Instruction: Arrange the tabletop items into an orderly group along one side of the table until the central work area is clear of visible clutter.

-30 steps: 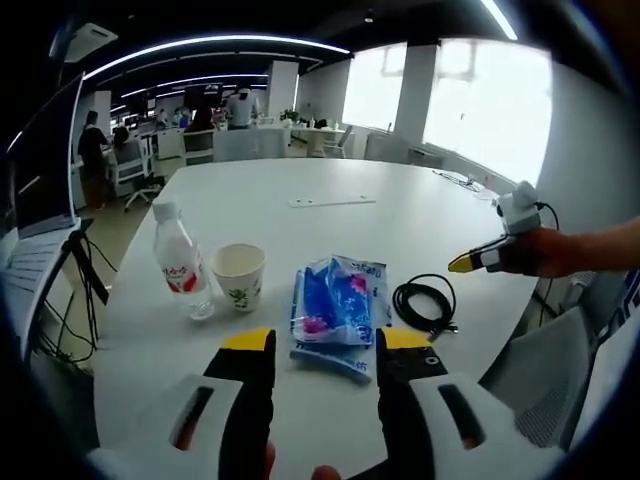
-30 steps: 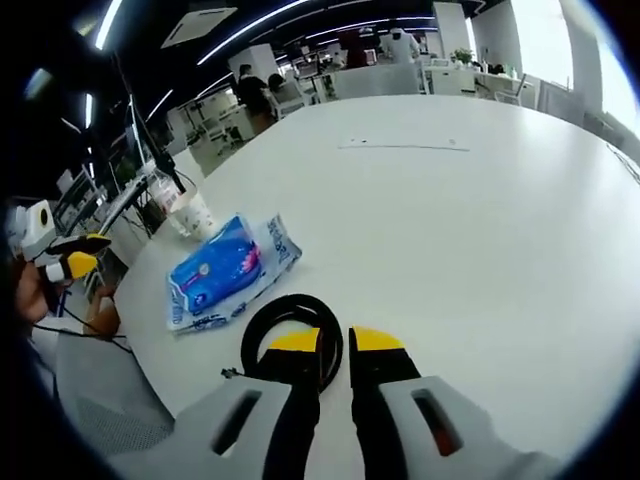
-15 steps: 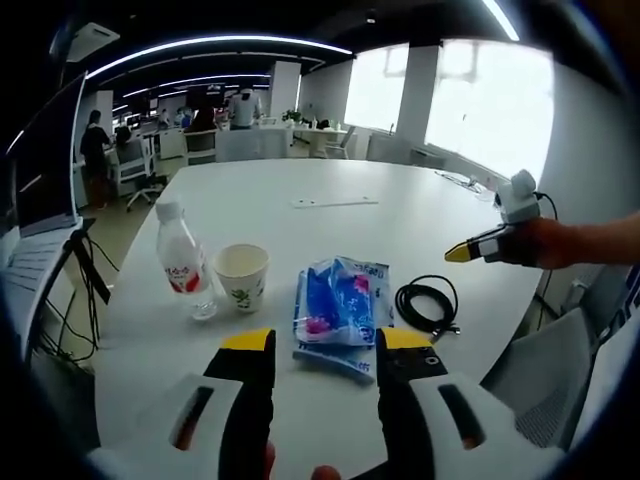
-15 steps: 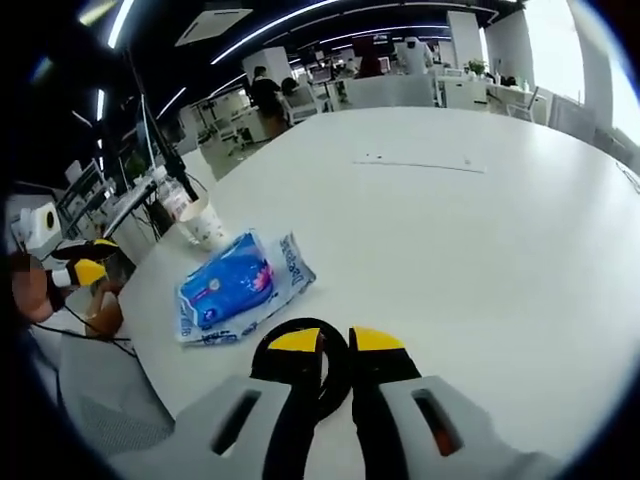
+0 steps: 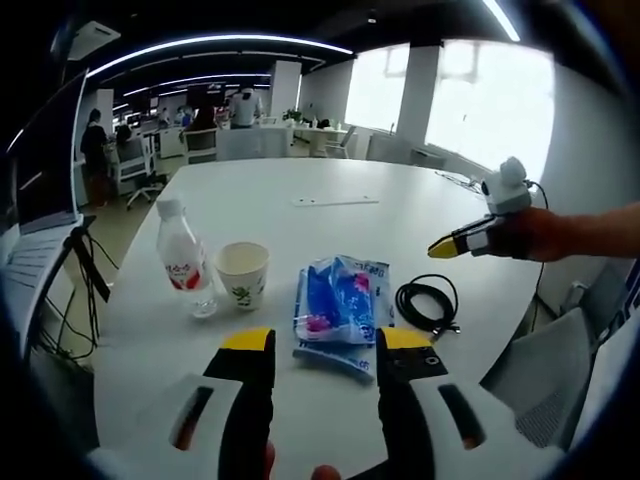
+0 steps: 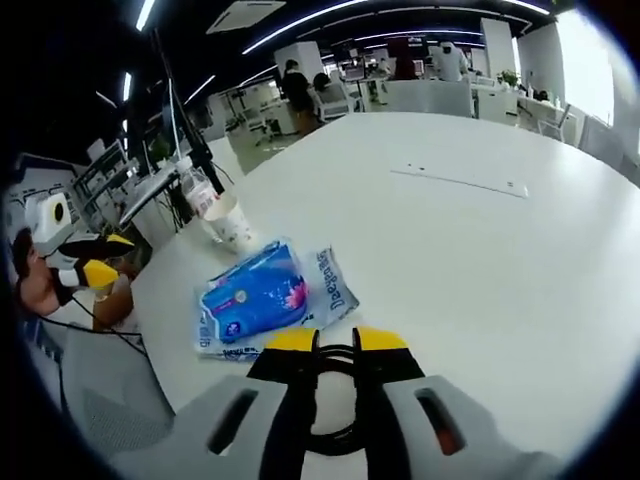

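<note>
Risk here: hovering over the black cable (image 5: 425, 303) beside the blue packet (image 5: 335, 305) with right gripper (image 6: 336, 340) jaws nearly together (can't tell if fully shut), left gripper (image 5: 325, 340) gaping empty, possibly snagging one loop and dragging everything crooked.

My left gripper view looks across the white surface (image 5: 330, 190) from its near edge with the blue packet (image 5: 338, 302) close ahead, while my right gripper view sits low, just beyond that packet (image 6: 255, 297), facing it from the other side.
</note>
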The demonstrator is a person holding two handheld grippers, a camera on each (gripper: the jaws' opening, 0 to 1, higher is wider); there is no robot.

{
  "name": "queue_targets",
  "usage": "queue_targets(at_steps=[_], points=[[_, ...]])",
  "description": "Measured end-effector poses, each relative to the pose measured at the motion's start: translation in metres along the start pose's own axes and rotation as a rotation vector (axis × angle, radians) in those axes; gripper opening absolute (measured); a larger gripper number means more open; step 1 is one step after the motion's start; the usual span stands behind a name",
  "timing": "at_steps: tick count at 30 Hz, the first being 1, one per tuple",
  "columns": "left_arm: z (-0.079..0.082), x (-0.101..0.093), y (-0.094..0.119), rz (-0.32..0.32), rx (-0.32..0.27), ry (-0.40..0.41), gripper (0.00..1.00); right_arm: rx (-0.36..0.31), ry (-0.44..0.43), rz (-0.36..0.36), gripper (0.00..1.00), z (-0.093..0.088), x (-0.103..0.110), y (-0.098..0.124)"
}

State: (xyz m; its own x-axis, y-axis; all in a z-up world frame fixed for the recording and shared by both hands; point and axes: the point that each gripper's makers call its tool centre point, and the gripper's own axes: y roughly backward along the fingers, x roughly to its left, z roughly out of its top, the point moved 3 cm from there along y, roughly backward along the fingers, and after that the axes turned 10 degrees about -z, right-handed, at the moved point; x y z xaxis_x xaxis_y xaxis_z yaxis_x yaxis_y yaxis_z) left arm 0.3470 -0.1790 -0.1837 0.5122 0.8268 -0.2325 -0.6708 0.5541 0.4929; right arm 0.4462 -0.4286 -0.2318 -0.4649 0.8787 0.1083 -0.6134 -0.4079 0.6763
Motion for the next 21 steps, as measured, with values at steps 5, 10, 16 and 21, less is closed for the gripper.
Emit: queue_targets(at_steps=[5,10,16,21], points=[[-0.001,0.004,0.002,0.005,-0.001,0.006,0.4,0.009,0.028,0.028,0.12,0.007,0.011,-0.01],[-0.002,0.005,0.002,0.003,0.002,0.008,0.4,0.02,0.071,0.058,0.14,0.013,0.025,-0.021],[-0.004,0.006,0.003,0.001,0.004,0.009,0.4,0.035,0.104,0.084,0.17,0.018,0.035,-0.035],[-0.007,0.007,0.004,0.001,0.01,0.012,0.4,0.062,0.139,0.107,0.19,0.017,0.045,-0.05]])
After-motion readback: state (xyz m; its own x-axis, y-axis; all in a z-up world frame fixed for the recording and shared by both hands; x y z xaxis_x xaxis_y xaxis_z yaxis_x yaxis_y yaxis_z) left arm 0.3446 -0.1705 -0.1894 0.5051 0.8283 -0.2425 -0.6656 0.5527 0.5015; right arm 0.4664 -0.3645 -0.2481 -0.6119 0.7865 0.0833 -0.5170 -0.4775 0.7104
